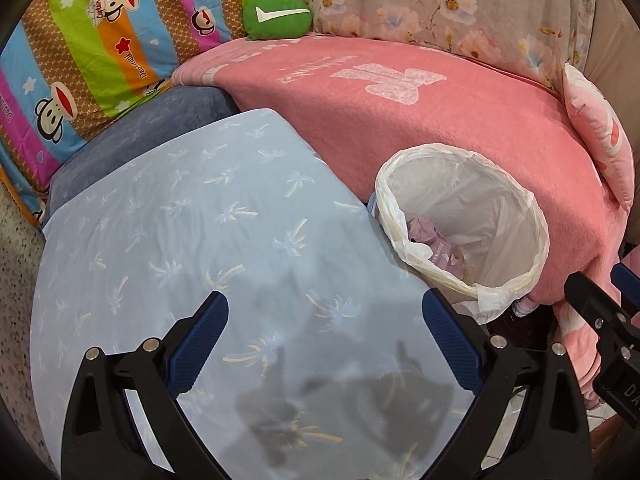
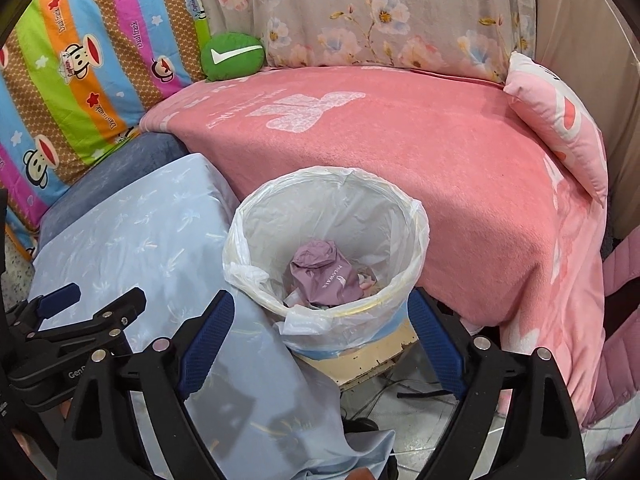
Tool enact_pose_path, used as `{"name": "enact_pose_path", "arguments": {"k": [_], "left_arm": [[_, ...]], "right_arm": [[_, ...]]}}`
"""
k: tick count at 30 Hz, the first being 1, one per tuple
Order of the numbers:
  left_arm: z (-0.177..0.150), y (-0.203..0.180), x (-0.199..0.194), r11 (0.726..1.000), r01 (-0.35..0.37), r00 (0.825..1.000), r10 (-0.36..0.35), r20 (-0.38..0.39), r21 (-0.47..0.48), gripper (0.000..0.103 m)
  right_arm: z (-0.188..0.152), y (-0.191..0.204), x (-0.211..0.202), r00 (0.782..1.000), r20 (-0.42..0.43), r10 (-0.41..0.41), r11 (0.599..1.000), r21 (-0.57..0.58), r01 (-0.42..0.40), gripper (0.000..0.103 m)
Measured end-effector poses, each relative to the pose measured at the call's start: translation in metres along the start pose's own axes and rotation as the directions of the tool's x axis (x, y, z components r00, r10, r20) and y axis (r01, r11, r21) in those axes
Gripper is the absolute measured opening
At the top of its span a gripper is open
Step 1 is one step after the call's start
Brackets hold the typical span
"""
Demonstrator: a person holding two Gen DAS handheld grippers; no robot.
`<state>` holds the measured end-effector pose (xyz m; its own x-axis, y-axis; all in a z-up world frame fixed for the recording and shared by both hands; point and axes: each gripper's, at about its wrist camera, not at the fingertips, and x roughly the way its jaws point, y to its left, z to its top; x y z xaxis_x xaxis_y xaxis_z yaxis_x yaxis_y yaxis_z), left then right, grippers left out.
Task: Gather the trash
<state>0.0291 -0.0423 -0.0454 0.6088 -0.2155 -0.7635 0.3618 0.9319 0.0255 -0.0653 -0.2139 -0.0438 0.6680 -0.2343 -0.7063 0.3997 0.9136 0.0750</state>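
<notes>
Right wrist view: my right gripper (image 2: 320, 332) gapes empty over bin (image 2: 416, 216), crumpled purple wrapper (image 2: 324, 276) inside; left gripper (image 1: 326, 334) released above blue sheet (image 1: 160, 216). Drop looks done; next, seek remaining trash.

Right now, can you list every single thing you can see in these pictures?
white plastic-lined trash bin: one, white liner, between the blue sheet and pink blanket
crumpled purple paper trash: one, purple, inside the bin
pale blue palm-print sheet: one, light blue, left of the bin
pink fuzzy blanket: one, pink, behind and right of the bin
round green cushion with white tick: one, green, at the back
striped monkey-print quilt: one, many colours, back left
grey floral cloth: one, grey, back
pink pillow: one, pink, right
left gripper: one, black with blue pads, open, empty
right gripper: one, same colours, open, empty
</notes>
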Motion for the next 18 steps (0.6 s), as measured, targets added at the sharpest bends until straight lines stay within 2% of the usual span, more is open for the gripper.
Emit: {"name": "enact_pose_path", "arguments": {"k": [3, 4, 5, 18], "left_arm": [[-0.001, -0.001, 0.000, 1.000, 0.000, 1.000, 0.000, -0.002, -0.002, 0.094], [-0.001, -0.002, 0.000, 1.000, 0.001, 1.000, -0.001, -0.003, -0.003, 0.094], [-0.001, -0.003, 0.000, 1.000, 0.001, 1.000, -0.001, -0.004, -0.003, 0.094], [-0.003, -0.015, -0.001, 1.000, 0.002, 1.000, -0.002, -0.011, 0.002, 0.094]], "right_arm": [[-0.001, -0.002, 0.000, 1.000, 0.008, -0.014, 1.000, -0.008, 0.014, 0.088], [-0.001, -0.001, 0.000, 1.000, 0.010, -0.018, 1.000, -0.017, 0.019, 0.095], [-0.001, -0.002, -0.001, 1.000, 0.016, -0.022, 1.000, -0.019, 0.023, 0.097], [-0.004, -0.009, -0.007, 0.998, 0.031, -0.055, 0.998, -0.023, 0.056, 0.097]]}}
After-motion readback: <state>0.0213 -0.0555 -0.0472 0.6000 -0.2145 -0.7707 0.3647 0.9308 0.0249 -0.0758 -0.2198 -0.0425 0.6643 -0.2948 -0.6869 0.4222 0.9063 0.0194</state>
